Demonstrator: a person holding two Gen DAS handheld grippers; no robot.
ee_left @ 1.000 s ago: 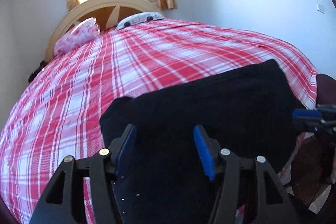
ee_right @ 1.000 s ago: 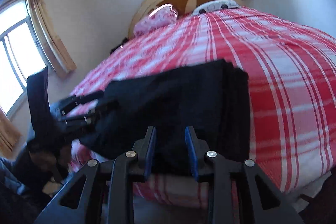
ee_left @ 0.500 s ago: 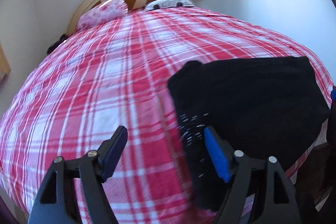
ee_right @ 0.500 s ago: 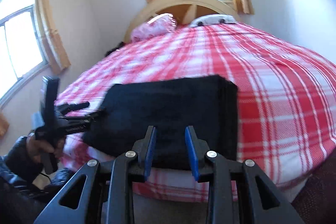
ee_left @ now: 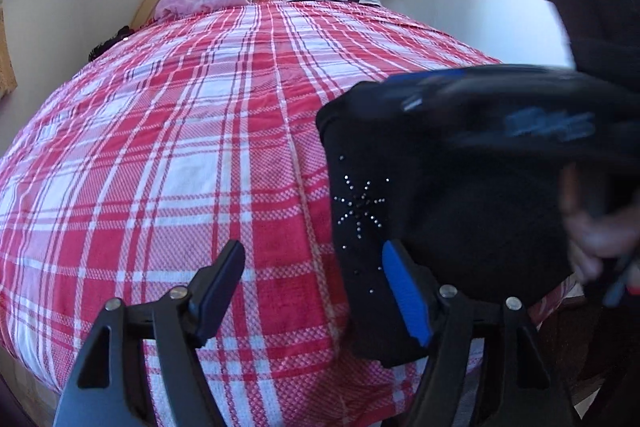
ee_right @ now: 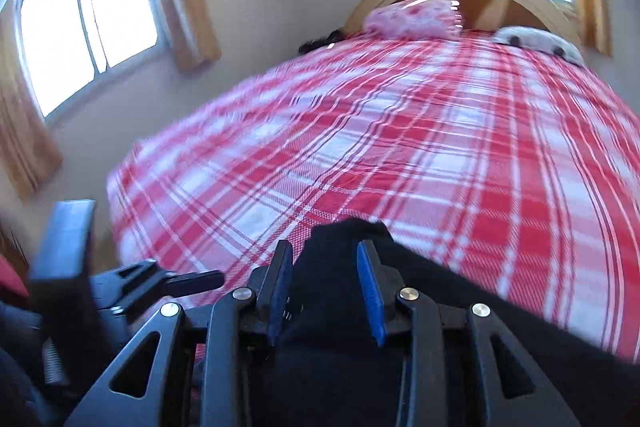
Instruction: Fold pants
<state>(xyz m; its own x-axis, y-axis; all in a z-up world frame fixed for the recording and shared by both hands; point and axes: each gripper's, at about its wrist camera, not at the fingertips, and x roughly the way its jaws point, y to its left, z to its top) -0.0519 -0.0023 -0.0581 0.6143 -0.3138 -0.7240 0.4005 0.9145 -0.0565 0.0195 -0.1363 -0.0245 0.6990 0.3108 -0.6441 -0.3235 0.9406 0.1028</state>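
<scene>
Since earlier frame, left gripper (ee_left: 312, 293) drifting off black folded pants (ee_left: 460, 211) near red plaid bedspread (ee_left: 168, 163) foot edge, jaws spread, empty. Right gripper (ee_right: 324, 291) sweeping over pants (ee_right: 344, 307), fingers parted, possibly snagging, disturbing fold.

— Do we find any writing we can read in either view?

— None. In the left wrist view the right tongs (ee_left: 404, 95) carry a blue marking on their dark body, but it is smeared by blur and we cannot make out a single letter.

— And the pants (ee_left: 440, 207)?

— Only a star of small shiny studs, which we take for decoration, not text.
</scene>
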